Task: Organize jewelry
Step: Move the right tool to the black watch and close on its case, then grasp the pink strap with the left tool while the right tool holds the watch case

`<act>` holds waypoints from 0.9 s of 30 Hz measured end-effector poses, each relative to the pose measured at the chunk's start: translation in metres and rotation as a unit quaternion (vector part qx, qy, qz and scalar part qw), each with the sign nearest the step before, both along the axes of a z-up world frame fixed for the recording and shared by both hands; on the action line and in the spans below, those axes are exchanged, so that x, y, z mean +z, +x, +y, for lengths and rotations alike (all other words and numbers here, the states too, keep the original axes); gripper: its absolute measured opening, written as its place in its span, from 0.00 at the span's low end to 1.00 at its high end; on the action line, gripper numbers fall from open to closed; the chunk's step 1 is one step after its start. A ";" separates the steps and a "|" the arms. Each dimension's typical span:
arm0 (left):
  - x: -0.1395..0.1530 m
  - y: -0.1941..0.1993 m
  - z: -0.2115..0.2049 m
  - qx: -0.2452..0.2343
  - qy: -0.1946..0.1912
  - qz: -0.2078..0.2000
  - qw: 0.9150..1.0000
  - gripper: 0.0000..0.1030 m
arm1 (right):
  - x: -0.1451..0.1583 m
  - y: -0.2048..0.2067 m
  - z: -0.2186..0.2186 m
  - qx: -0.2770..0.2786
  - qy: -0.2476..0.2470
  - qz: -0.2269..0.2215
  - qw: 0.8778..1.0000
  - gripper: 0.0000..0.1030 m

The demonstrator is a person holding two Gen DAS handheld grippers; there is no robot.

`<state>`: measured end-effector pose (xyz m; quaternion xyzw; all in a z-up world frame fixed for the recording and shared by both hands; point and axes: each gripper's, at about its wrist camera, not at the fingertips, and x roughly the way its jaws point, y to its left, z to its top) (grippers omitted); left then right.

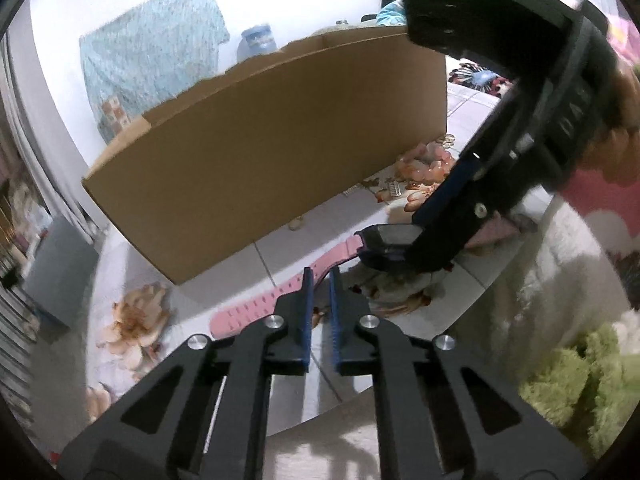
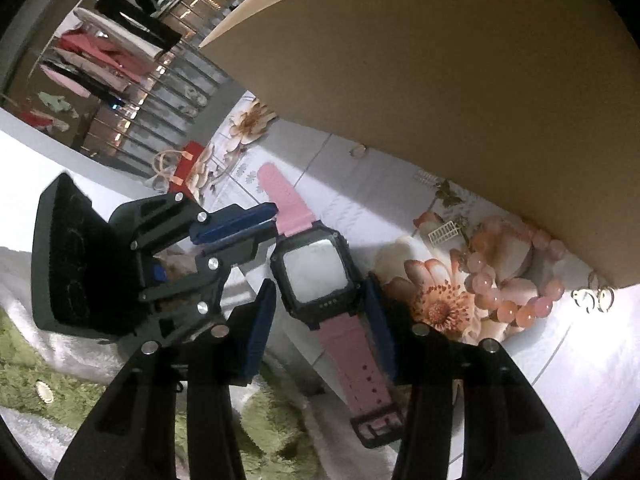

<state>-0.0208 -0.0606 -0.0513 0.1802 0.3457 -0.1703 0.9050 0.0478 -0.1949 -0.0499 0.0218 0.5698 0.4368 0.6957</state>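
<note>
Clamped by the right gripper (image 2: 319, 285) across the black case of the pink watch (image 2: 314, 268), flat on the flowered table cover (image 2: 580, 360) beside the cardboard box (image 1: 260, 152). Pinched shut on the left gripper (image 1: 321, 274), tips at the strap, actual hold unclear. Both angled steeply downward; lettering on the right gripper's body too blurred to read.

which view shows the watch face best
The right wrist view: the pink watch lies face up, its whole square screen visible. In the left wrist view the right gripper hides most of the face; mainly the pink strap shows.
</note>
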 end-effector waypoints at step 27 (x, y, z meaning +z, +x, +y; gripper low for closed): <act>0.015 0.016 0.057 0.048 -0.067 0.053 0.995 0.02 | 0.006 -0.040 0.047 -0.024 -0.139 -0.183 0.973 0.44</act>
